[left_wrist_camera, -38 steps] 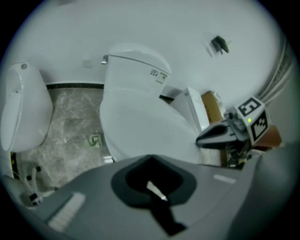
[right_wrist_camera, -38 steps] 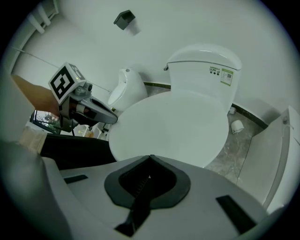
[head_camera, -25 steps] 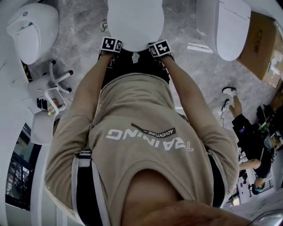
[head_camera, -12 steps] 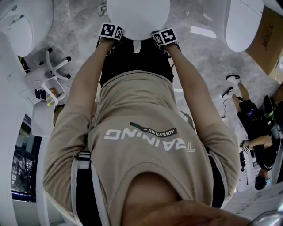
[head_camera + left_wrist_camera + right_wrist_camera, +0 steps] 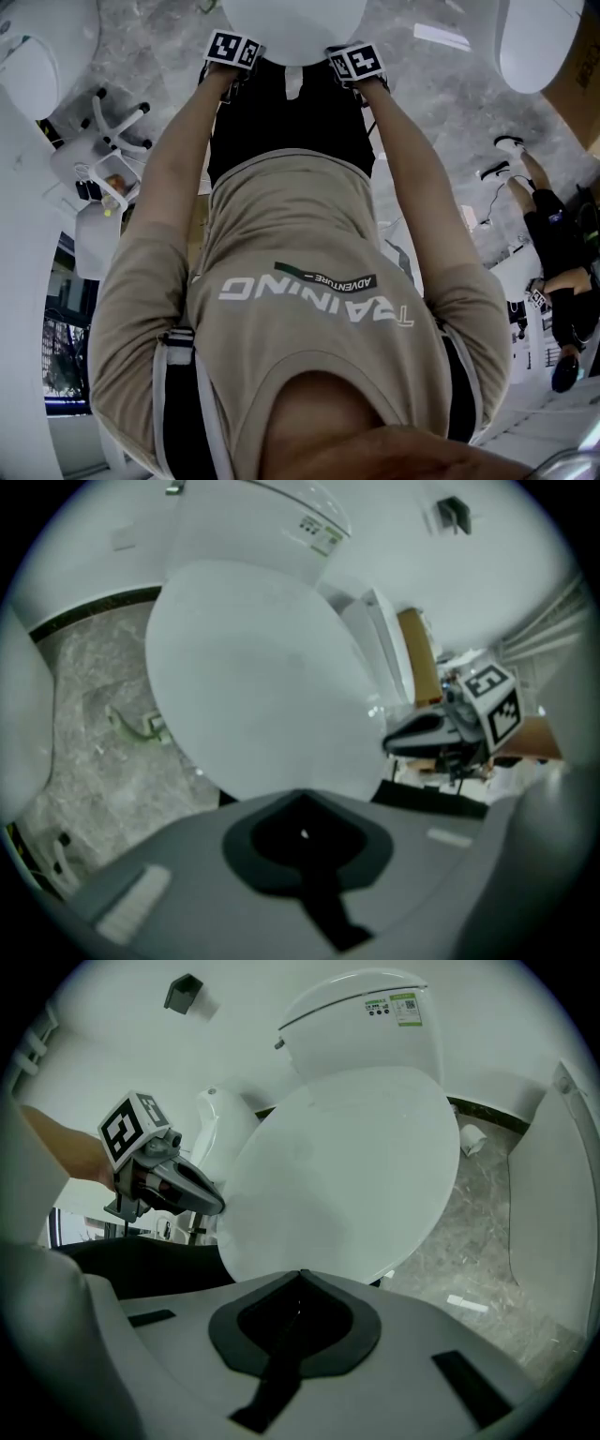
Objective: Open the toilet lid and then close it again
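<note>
The person's beige shirt point(image 5: 300, 309) fills the head view, and both forearms now reach further up the frame than a second ago. The white toilet lid point(image 5: 295, 23) has slid towards the top edge, so less of its oval shows, though in the gripper views its broad face stands in front of the tank point(image 5: 361, 1021). The left gripper point(image 5: 239, 58) and right gripper point(image 5: 352, 64) are at the lid's near rim, one on each side, each with its jaws closed together, tips at that rim.
</note>
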A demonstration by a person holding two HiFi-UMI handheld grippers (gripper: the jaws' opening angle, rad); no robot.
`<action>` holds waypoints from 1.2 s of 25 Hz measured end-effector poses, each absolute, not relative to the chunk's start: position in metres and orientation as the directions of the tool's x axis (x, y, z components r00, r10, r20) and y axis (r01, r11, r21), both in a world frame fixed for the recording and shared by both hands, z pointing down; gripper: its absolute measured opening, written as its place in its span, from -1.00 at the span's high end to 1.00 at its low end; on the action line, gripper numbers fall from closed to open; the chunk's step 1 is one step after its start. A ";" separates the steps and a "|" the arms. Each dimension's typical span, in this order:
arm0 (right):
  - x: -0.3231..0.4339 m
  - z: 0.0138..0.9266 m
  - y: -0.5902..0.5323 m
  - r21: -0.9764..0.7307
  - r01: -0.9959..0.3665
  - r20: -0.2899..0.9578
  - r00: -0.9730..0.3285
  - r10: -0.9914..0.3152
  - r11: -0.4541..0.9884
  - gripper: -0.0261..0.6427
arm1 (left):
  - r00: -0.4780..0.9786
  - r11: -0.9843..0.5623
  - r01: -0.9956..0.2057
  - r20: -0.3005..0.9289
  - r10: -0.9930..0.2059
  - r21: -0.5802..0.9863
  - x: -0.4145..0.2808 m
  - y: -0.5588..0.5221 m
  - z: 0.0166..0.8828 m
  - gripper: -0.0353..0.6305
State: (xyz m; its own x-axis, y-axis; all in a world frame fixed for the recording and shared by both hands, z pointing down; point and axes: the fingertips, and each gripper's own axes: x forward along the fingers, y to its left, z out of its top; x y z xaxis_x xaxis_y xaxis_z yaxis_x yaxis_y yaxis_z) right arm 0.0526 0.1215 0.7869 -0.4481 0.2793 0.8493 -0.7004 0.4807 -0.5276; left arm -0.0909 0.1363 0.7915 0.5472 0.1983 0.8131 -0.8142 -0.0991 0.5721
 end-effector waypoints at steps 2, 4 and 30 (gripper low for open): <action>0.054 0.796 0.123 -0.530 -0.702 0.848 -0.451 0.279 0.476 0.89 | 0.547 -0.116 -0.810 0.811 0.207 0.575 -0.089 0.138 0.800 0.88; 0.057 0.803 0.125 -0.535 -0.707 0.845 -0.456 0.279 0.463 0.89 | 0.548 -0.117 -0.808 0.810 0.211 0.577 -0.086 0.140 0.806 0.88; 0.059 0.882 0.143 -0.550 -0.726 0.835 -0.478 0.270 0.413 0.89 | 0.410 -0.232 -0.858 0.883 0.229 0.459 -0.084 0.157 0.874 0.88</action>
State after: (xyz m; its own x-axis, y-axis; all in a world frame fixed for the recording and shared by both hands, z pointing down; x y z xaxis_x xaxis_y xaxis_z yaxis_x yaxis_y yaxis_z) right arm 0.0593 0.1435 0.8822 -0.4785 0.2703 0.8354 -0.7262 0.4130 -0.5496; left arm -0.0839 0.1574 0.8742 0.4101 0.2292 0.8828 -0.8578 -0.2318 0.4587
